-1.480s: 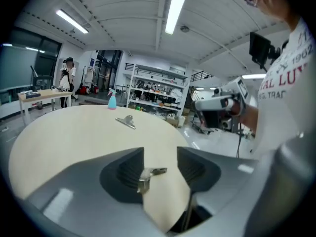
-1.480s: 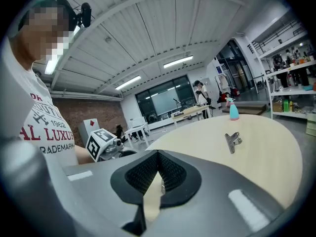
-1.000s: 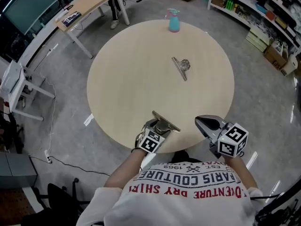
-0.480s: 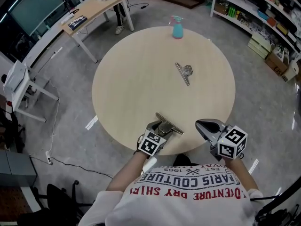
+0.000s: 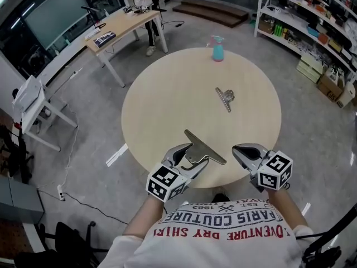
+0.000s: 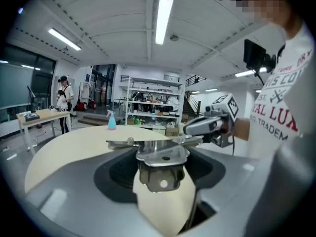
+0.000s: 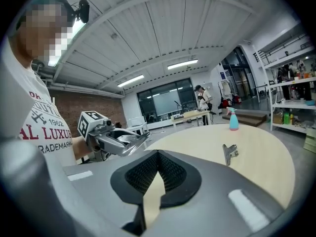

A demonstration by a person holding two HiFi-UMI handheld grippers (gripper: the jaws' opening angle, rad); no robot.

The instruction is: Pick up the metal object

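My left gripper (image 5: pixel 188 156) is shut on a large metal clip (image 5: pixel 204 147), held off the round table (image 5: pixel 167 105) at its near edge. In the left gripper view the metal clip (image 6: pixel 148 144) lies flat across the jaws, its handle hanging between them at the left gripper (image 6: pixel 161 171). A second, smaller metal clip (image 5: pixel 225 98) lies on the table right of centre, and shows as the small clip (image 7: pixel 228 152) in the right gripper view. My right gripper (image 5: pixel 244 150) hovers at the near right edge, shut with nothing in it.
A teal spray bottle (image 5: pixel 217 49) stands at the table's far edge. A desk (image 5: pixel 120 27) with a person beside it is at the far left, shelves (image 5: pixel 312 21) line the right, and a white chair (image 5: pixel 33 102) stands at the left.
My left gripper has lifted the large clip higher and drawn it back over the table's near edge. The right gripper has barely moved. The head view has shifted.
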